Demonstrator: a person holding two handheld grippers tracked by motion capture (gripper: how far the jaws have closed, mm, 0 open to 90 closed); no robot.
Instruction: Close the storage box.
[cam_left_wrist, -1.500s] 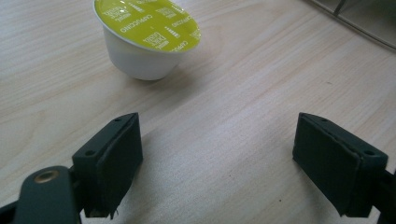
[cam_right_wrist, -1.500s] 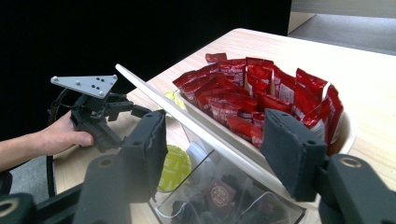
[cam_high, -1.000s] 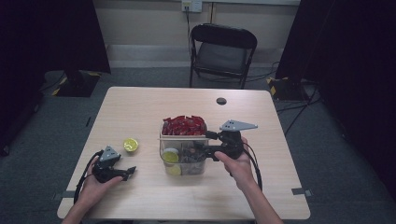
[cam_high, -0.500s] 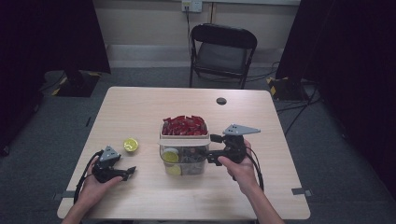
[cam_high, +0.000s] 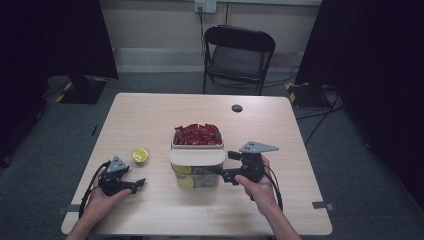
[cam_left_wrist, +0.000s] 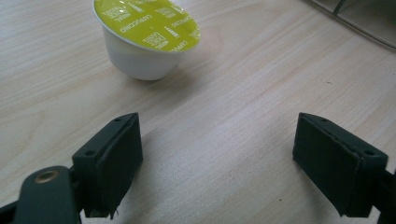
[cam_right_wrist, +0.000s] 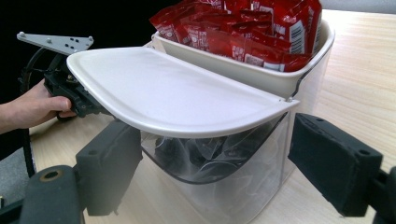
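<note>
- The clear container (cam_high: 197, 170) stands near the middle of the worktop (cam_high: 150, 115), with its cream flap lid (cam_right_wrist: 173, 93) lying shut over the front half.
- The rear tray of the container is heaped with red sachets (cam_high: 197, 135).
- Through the clear wall yellow-lidded capsules (cam_high: 182, 170) show at the front; the darker contents behind them are hard to make out, possibly crumpled wrappers.
- The right gripper (cam_high: 226, 175) sits just beside the container's right wall. Its fingers (cam_right_wrist: 109, 165) have just been opening and now stand apart on either side of the container's front corner under the lid's edge, pressing on nothing.
- A lone coffee capsule (cam_left_wrist: 147, 37) with a yellow-green foil top stands on the worktop left of the container.
- The left gripper (cam_high: 139, 184) rests on the worktop near that capsule, fingers (cam_left_wrist: 114, 161) wide apart and empty.
</note>
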